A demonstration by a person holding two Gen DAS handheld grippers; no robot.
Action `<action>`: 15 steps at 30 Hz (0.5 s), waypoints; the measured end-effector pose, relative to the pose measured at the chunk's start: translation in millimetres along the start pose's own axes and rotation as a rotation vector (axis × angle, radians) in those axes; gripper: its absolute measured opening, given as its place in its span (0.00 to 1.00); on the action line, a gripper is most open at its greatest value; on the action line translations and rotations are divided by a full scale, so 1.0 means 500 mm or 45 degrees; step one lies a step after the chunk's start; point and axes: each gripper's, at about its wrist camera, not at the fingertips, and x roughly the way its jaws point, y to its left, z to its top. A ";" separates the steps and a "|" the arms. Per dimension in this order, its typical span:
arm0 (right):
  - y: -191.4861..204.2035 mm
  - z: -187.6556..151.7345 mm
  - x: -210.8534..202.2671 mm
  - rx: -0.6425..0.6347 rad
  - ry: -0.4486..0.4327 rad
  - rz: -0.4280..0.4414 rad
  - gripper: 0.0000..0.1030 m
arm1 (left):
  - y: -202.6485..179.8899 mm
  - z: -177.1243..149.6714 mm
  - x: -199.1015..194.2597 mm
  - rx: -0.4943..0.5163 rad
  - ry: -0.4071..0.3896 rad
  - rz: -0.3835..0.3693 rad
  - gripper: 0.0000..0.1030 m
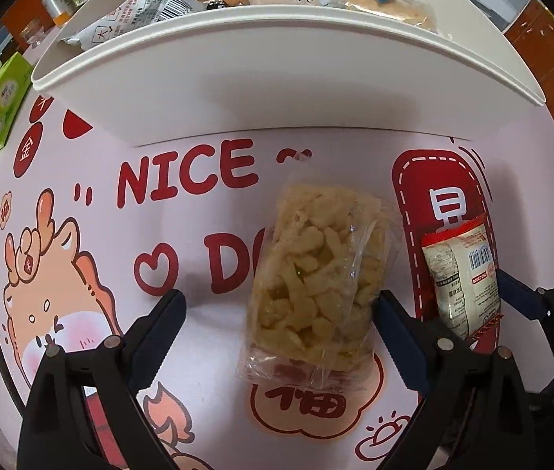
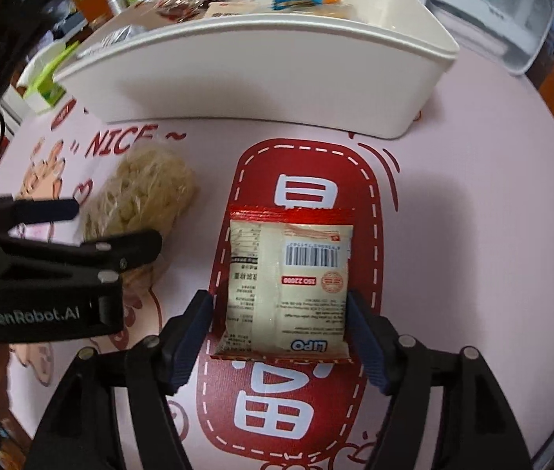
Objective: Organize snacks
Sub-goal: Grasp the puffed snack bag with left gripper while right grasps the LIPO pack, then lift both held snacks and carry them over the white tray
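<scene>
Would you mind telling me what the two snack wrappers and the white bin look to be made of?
Puffed-snack bag: thin clear plastic film, glossy; contents show through and creases glint. LiPO packet: printed plastic film, probably, with crimped red ends. White bin: likely moulded plastic, smooth and matte, with a rolled rim.

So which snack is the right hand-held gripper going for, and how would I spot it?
Start at the white bin at the back of the pink cartoon mat. In front of it, on the red patch, lies a cream packet between the right hand-held gripper fingers. Unlike the clear bag beside it, it has a barcode.
</scene>
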 end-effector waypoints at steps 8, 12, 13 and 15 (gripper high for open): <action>0.003 -0.012 -0.002 -0.026 -0.041 -0.049 0.60 | -0.062 0.033 -0.004 0.063 -0.003 0.018 0.93; -0.010 -0.016 -0.010 -0.011 -0.050 -0.041 0.51 | -0.090 0.035 0.016 0.084 0.023 0.032 0.93; -0.012 -0.017 -0.011 -0.006 -0.051 -0.039 0.49 | -0.097 0.037 0.023 0.087 0.042 0.040 0.93; -0.021 -0.029 -0.018 -0.002 -0.052 -0.036 0.48 | -0.103 0.040 0.035 0.078 0.048 0.042 0.94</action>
